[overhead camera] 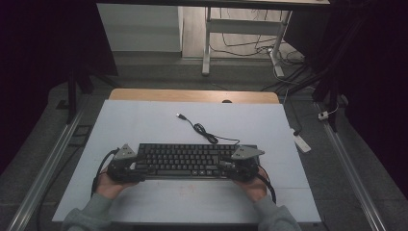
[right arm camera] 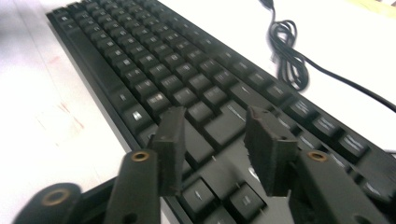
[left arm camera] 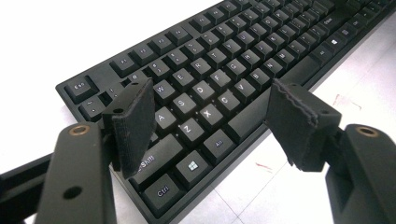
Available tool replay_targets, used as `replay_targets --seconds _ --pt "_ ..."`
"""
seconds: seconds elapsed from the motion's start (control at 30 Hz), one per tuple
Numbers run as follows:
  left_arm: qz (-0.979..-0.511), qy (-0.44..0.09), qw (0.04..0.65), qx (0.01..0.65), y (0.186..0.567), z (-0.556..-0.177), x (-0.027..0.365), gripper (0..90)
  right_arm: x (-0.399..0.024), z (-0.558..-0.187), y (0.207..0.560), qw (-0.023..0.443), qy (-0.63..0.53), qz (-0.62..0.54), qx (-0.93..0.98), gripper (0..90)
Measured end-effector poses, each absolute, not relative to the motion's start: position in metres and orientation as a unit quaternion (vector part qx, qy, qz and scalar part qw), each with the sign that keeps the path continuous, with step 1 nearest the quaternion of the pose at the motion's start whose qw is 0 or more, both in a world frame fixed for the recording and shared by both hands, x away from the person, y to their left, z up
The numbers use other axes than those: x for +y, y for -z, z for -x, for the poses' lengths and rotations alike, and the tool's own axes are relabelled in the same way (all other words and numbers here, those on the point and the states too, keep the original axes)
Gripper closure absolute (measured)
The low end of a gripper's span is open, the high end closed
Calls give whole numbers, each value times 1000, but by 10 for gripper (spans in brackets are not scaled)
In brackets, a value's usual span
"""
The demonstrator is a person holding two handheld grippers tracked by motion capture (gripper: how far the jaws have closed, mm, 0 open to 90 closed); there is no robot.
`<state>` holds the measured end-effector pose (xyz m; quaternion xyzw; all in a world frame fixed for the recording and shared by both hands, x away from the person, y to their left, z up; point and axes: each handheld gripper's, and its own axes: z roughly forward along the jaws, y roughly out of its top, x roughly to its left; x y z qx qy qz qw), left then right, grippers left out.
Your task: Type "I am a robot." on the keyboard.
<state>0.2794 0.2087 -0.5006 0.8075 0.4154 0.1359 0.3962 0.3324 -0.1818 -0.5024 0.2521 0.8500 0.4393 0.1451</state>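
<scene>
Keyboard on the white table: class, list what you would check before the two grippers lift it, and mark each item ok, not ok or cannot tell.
1. Left gripper at the keyboard left end, jaws apart: ok.
2. Left jaws pressing on the keyboard: not ok, both pads stand clear above the keys.
3. Right gripper at the right end, jaws apart over the keys: ok.
4. Right jaws gripping an edge: not ok.
5. Cable lying loose on the table, plug free: ok.
6. Underside free to lift: cannot tell.
</scene>
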Motion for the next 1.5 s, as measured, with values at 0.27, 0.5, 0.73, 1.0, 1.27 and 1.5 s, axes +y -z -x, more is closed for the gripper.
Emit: replay_targets --seconds 0.27,0.5,0.73,1.0,1.27,1.5 --pt "-809 -136 394 415 501 -280 207 328 -152 -336 502 126 -431 -224 865 898" --pt "-810 -135 393 415 502 -280 207 328 -123 -342 507 111 -419 -208 877 899" --pt "-811 -134 391 414 503 -280 207 328 -108 -344 512 105 -409 -200 884 899" --pt "-811 -134 391 413 503 -280 206 328 -101 -345 515 104 -404 -199 887 899" --pt "-811 -134 391 414 503 -280 207 328 -98 -346 517 107 -393 -202 891 899" --pt "-811 -135 391 413 503 -280 207 328 -98 -345 516 114 -388 -199 893 900"
